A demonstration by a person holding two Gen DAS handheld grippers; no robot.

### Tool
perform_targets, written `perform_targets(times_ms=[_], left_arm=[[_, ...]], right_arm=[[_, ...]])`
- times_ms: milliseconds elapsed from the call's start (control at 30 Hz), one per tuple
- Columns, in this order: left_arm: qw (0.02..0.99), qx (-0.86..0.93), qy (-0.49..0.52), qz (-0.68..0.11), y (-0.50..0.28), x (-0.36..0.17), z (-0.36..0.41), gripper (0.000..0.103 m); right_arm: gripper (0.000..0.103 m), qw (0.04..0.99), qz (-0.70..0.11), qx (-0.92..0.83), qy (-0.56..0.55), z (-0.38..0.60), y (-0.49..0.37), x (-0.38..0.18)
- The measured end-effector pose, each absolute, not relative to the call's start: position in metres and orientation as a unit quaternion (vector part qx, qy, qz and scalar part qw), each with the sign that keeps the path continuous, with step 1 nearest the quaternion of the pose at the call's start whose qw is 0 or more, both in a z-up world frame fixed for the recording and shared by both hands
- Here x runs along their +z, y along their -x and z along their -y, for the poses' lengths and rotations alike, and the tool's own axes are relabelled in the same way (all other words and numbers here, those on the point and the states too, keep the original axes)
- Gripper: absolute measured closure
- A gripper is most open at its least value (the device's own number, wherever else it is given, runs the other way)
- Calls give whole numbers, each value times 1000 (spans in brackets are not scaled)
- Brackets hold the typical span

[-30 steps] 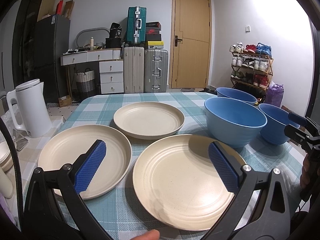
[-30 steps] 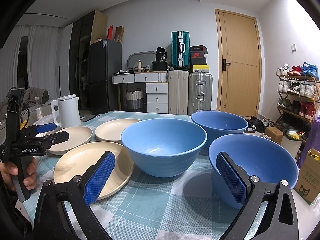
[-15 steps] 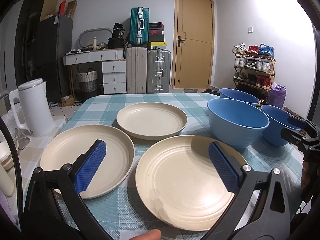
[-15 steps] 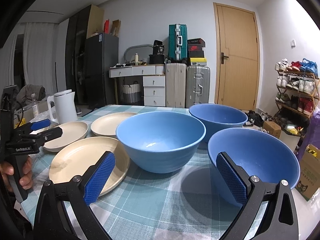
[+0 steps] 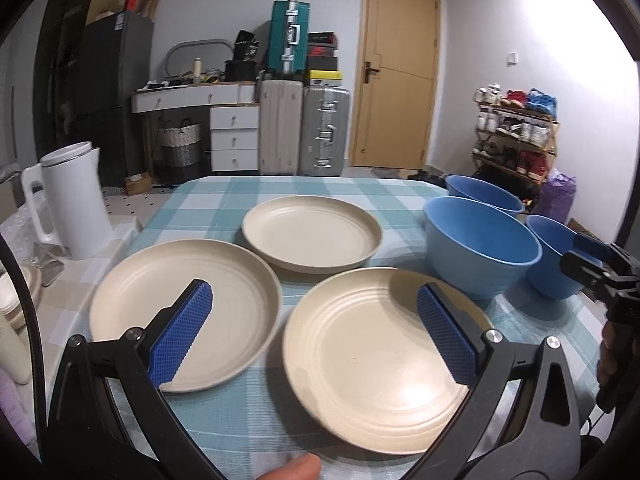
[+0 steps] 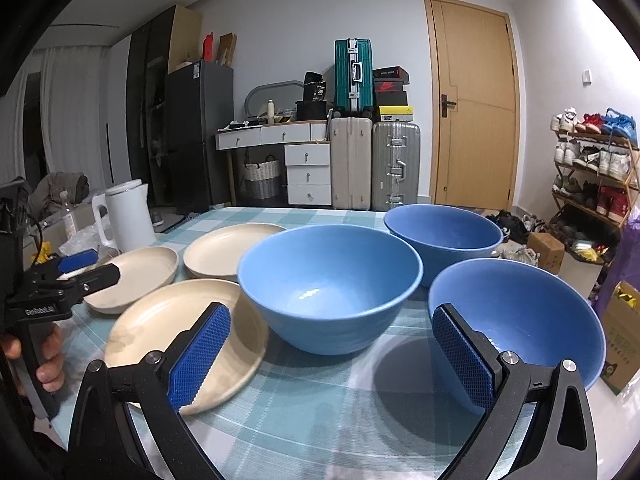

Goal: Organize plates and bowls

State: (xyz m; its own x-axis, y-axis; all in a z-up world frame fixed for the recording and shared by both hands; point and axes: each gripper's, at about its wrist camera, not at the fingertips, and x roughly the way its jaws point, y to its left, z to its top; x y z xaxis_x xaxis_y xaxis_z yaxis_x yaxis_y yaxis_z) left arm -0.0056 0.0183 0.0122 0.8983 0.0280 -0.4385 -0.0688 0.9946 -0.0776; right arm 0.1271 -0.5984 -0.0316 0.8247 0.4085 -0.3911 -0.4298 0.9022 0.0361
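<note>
Three cream plates lie on the checked tablecloth: a near right plate, a near left plate and a far plate. Three blue bowls stand to their right: a middle bowl, a far bowl and a near bowl. My left gripper hangs open over the two near plates and holds nothing. My right gripper is open too, between the near right plate and the near bowl, empty.
A white kettle stands off the table's left side on a lower counter. The table's far edge drops to the floor before suitcases and a door. A shoe rack and a cardboard box stand at the right.
Both cameras have tilted slightly and drifted; the plates sit a little further right in the left wrist view. Both grippers stay open and nothing on the table has moved.
</note>
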Motion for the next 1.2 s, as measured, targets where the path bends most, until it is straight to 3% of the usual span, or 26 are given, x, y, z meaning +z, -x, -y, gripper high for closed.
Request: perform_targets(times_ms=[700,1200], left_arm=[[953,126,102,-258,26,50,-106,1],[927,174,149,-295,17,16,-178,1]], right_arm=[[0,931,-255,260,39,515,-156,21],[0,903,-287,312,72,429,-173,28]])
